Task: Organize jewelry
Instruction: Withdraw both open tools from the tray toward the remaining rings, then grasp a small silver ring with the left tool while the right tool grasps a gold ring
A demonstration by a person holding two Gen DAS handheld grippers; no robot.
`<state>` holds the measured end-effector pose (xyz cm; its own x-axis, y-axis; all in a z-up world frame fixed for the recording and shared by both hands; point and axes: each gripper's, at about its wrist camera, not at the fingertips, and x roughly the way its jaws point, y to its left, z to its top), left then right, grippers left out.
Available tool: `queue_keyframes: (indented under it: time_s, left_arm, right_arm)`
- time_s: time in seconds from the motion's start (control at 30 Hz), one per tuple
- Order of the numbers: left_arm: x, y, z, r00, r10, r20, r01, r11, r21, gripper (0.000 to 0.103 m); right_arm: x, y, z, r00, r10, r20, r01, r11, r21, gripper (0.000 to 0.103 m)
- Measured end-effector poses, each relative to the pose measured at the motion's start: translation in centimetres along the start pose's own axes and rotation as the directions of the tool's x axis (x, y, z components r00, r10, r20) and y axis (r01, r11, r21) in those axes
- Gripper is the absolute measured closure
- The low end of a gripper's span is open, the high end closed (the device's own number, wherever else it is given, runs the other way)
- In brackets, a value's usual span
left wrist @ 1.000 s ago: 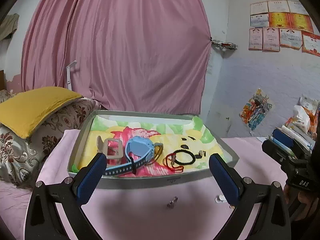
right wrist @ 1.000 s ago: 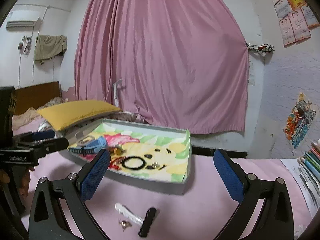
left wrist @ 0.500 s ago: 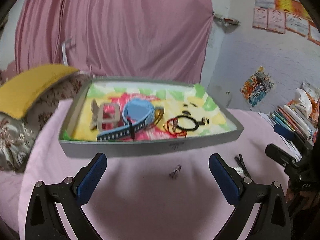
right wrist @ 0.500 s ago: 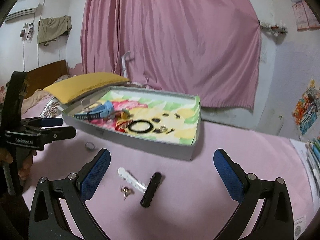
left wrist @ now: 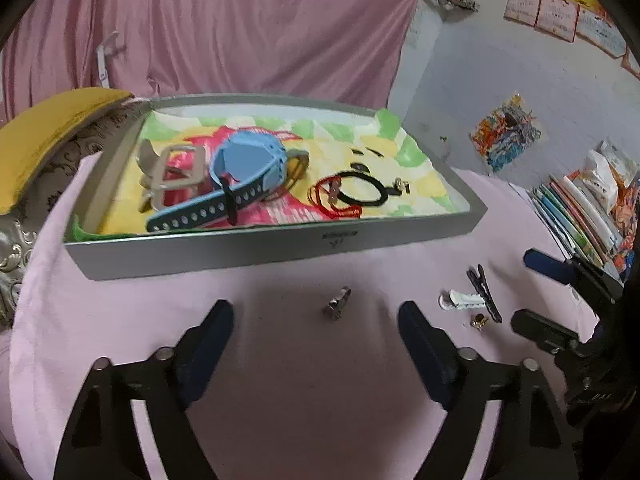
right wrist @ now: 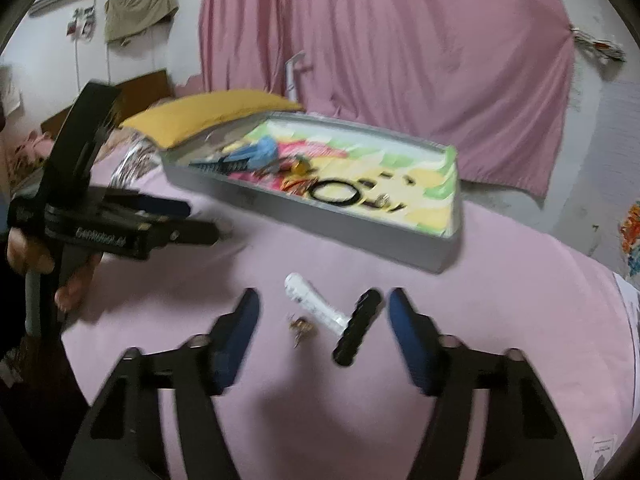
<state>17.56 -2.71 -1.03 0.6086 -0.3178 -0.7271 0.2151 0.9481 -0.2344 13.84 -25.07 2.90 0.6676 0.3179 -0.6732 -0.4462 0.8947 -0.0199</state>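
2 grippers, left [left wrist: 316,314] and right [right wrist: 322,306], have dropped toward the pink cloth, jaws narrowed yet empty, bracketing the silver ring [left wrist: 337,306] and black hair clip [right wrist: 357,326] for pickup.

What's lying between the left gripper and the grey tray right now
In the left wrist view, only a small silver ring lies on the pink cloth between the left gripper and the tray.
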Motion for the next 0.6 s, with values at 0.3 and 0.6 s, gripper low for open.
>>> queue_keyframes:
  time_s: [0.3, 0.6]
  left_arm:
    - [0.5, -0.3, 0.1, 0.999, -0.025, -0.027, 0.026, 0.999, 0.019, 0.045]
    - [1.0, -0.7, 0.6, 0.999, -0.023, -0.034, 0.024, 0.999, 0.041, 0.06]
  right_arm:
    - [1.3, 0.7, -0.3, 0.994, 0.053, -0.091, -0.055, 0.998, -0.021, 0.08]
    - [2.6, 0.8, -0.3, 0.987, 0.066, -0.144, -0.071, 0.997, -0.028, 0.09]
